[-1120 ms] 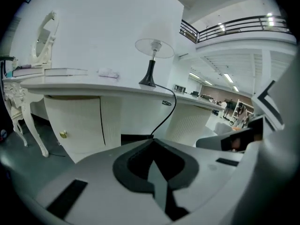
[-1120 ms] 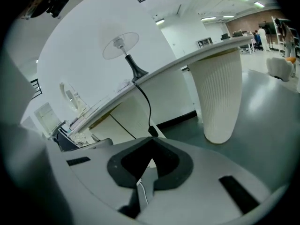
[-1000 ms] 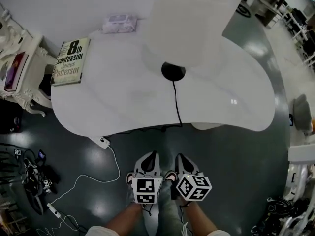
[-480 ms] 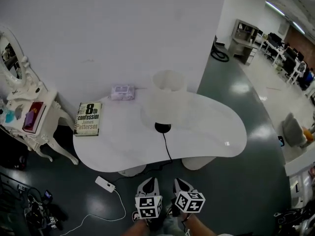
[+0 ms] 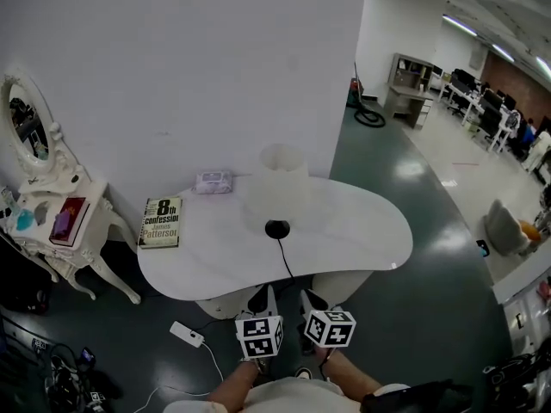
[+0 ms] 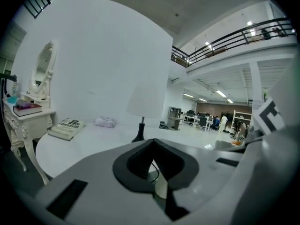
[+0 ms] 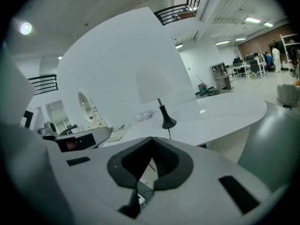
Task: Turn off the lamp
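Both grippers show at the bottom of the head view. The left gripper (image 5: 262,302) and the right gripper (image 5: 312,303) sit side by side, close to our body, and each one is pressed shut with nothing in it. They are on our side of the white worktop (image 5: 362,231), by its near edge. The lamp (image 5: 279,186) stands in the middle of the worktop, near the wall, with its black foot (image 5: 277,229) toward us. A black cord (image 5: 285,269) runs from the foot over the near edge and down. A book (image 5: 161,222) lies at the left end, and a small soft pack (image 5: 213,181) lies by the wall.

From the left gripper view we look over the shut jaws at the lamp. It is well apart from us, and nothing sits between the jaws.

From the right gripper view it is the same — jaws together, empty, lamp across the worktop.

We think the job has not really begun. Neither gripper touches the lamp. We cannot tell if the shade glows, and we see no switch. What is left — reach the lamp, find the switch, and press it.
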Tool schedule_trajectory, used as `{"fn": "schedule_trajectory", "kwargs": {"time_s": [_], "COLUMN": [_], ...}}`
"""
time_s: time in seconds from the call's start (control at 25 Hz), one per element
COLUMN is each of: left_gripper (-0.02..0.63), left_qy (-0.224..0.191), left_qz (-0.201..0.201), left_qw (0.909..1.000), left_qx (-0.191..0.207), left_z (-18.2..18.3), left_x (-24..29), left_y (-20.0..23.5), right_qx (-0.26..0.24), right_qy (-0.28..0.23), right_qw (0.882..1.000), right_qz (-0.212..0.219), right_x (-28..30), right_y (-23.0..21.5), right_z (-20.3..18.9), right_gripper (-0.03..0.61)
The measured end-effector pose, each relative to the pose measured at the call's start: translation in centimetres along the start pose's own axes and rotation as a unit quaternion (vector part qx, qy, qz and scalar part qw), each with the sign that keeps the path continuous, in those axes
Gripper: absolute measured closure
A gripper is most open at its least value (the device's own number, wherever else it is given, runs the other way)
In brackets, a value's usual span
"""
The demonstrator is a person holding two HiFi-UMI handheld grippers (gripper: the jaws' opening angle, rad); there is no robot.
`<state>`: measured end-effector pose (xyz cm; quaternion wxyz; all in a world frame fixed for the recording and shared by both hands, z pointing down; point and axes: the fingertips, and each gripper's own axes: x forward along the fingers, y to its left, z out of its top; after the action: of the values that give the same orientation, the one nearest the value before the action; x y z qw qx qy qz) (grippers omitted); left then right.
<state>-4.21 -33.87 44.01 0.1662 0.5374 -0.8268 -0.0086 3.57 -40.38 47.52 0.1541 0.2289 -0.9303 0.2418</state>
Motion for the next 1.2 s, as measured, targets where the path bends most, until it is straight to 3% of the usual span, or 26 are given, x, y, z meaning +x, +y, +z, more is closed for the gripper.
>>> {"fn": "schedule_trajectory", "kwargs": {"time_s": [0.2, 0.44, 1.2], "left_gripper": [0.607, 0.607, 0.607], "left_qy": [-0.018, -0.023, 0.003], "left_qz": [-0.004, -0.006, -0.011], "left_qw": [0.9998, 0.9997, 0.9999], "left_qx": [0.003, 0.007, 0.001], "left_z": [2.0, 2.4, 0.4], "left_x": [-0.5, -0.4, 0.0], "left_y": [-0.8, -1.2, -1.8], "right_qx": [-0.016, -0.025, -0.029], "right_qy": [-0.026, -0.033, -0.021], "right_qw": [1.0, 0.999, 0.999], "right_qz": [0.006, 0.004, 0.007], "right_x": [-1.1, -1.5, -1.7], "right_y": [0.9, 0.5, 0.3], "right_z": [2.9, 3.7, 2.2], "right_gripper": [0.58, 0.58, 0.58]}}
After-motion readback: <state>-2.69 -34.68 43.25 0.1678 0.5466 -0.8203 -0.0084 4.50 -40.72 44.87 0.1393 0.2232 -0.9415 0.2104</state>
